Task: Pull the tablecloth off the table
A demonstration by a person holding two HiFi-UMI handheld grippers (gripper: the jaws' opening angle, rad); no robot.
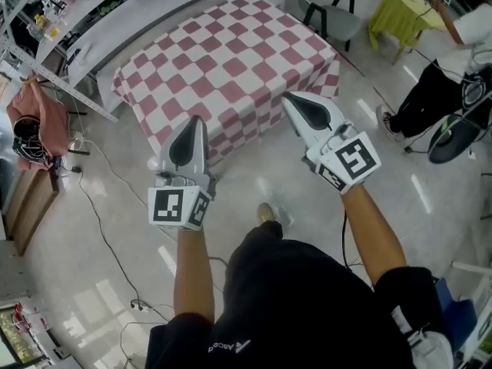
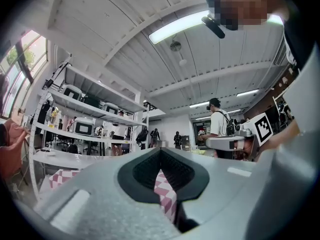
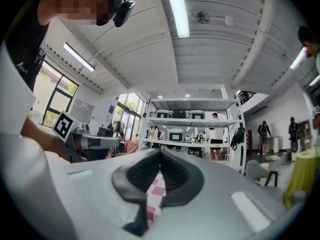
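Head view: left tool (image 1: 193,121) and right tool (image 1: 291,99) both clamped on the near edge of the checked cloth (image 1: 231,56), spread over the table (cable (image 1: 102,229) on the floor (image 1: 430,206) alongside). Left gripper view: jaws shut, cloth pinched between. Right gripper view: same grip.

The cloth (image 1: 231,60) is checked red and white. The left tool (image 1: 198,123) and the right tool (image 1: 289,98) are pale grey with black pads (image 2: 145,171), and each carries black-and-white markers (image 1: 178,206). Beyond the right tool is a yellow-green cover (image 1: 400,18). Left of the left tool is a salmon-pink garment (image 1: 42,114). The floor (image 1: 123,206) below is glossy pale grey.
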